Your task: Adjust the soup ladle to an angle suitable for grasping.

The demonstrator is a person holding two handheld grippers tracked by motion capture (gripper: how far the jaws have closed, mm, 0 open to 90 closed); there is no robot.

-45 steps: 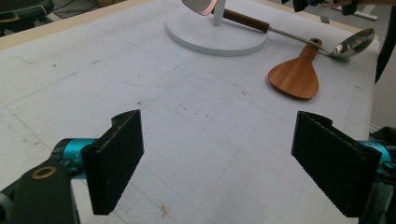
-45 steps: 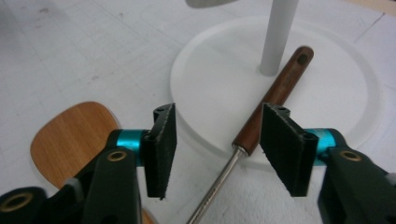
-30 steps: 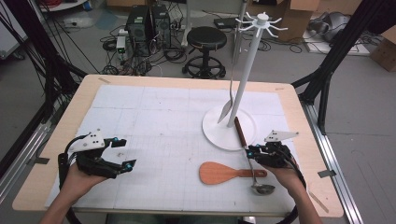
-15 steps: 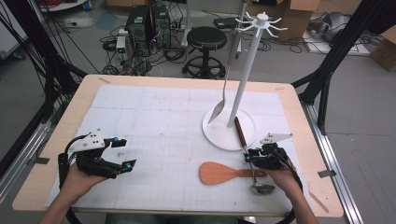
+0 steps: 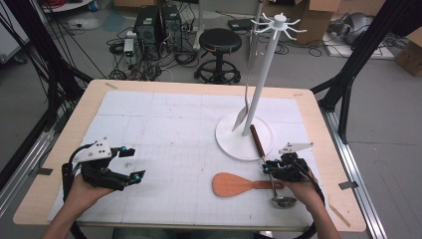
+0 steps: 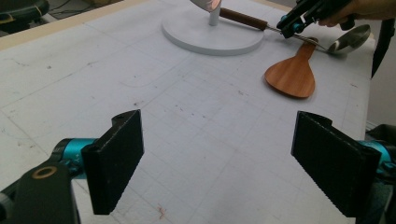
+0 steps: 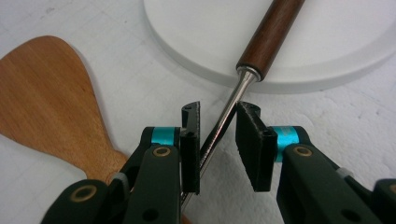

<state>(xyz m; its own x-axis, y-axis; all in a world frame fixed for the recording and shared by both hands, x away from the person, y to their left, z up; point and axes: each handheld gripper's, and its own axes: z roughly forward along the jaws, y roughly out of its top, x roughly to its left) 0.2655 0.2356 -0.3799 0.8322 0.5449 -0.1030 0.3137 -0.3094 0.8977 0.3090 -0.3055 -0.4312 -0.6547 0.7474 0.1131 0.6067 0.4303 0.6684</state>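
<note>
**Table surface, contents**

Wooden table carries a white gridded mat. On the mat, right of centre: white rack base. Lower right: wooden spatula and ladle, its handle resting on the base.

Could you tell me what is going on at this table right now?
A person holds a pair of tongs in each hand. The right tongs straddle the metal shaft of a ladle, whose wooden handle rests on the white stand base; the jaws have just been closing on it. A wooden spatula lies beside it. The left tongs wait open above the mat.
</note>
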